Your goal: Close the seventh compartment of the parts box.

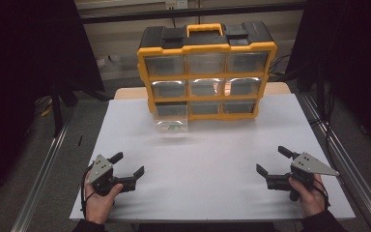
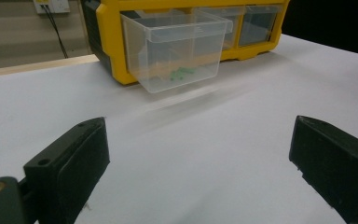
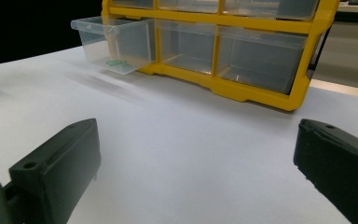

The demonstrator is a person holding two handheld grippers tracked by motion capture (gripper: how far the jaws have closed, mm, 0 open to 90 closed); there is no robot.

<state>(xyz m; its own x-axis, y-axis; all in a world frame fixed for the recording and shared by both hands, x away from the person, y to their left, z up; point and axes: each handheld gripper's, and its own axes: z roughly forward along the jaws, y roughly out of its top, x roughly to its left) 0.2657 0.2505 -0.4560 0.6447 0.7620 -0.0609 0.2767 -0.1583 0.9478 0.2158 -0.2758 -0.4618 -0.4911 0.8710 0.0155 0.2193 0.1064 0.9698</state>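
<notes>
Organizer cabinet [image 1: 206,73]: glossy yellow plastic frame, matt black plastic top. Pulled-out drawer [image 2: 175,49]: clear smooth plastic, slightly glossy, small green bits [image 2: 182,73] inside. Table top [image 1: 212,159]: smooth matt white sheet, bare wood edge behind. Left gripper [image 1: 128,166] and right gripper [image 1: 273,162]: matt black plastic jaws, grey metal-looking plates.
</notes>
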